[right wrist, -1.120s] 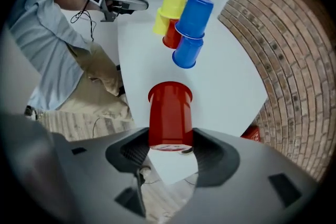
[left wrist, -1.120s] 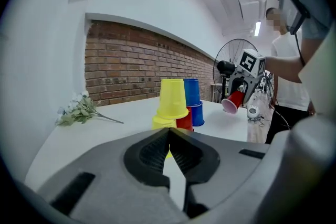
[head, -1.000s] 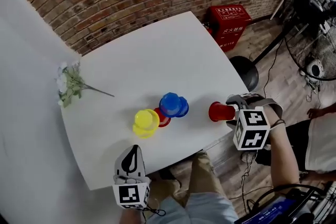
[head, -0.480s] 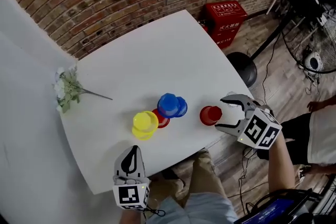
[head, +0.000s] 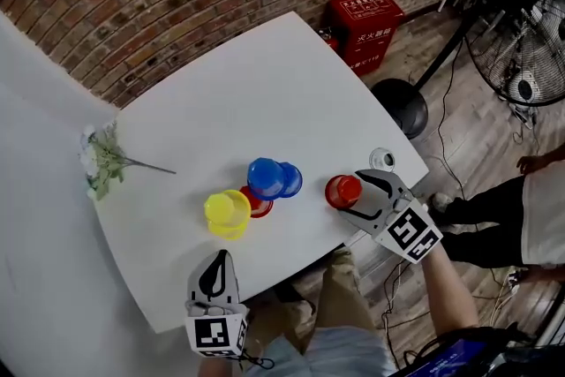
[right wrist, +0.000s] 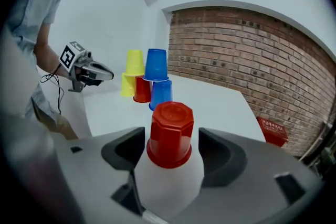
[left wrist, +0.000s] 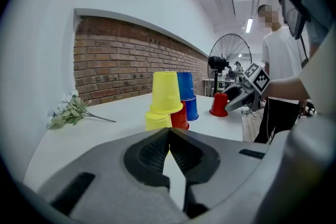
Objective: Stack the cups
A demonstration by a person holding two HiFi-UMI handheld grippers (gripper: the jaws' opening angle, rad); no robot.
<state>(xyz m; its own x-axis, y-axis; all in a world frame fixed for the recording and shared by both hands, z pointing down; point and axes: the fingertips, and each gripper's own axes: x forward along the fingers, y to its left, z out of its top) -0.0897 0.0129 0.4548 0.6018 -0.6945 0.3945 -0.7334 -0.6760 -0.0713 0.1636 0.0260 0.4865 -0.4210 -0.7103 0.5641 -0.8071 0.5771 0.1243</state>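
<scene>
With my right gripper (head: 356, 195) jaws just opened and spread round the upturned red cup (right wrist: 170, 131) near the table's (head: 265, 84) right edge, an off-centre squeeze could tip it overboard, while my left gripper (head: 222, 257) hangs pressed shut, empty, at the front edge.

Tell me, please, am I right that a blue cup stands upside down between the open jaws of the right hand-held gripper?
Not quite: the right gripper view shows a red cup, not a blue one, upside down between the open jaws of the right hand-held gripper, which have just been opening.
</scene>
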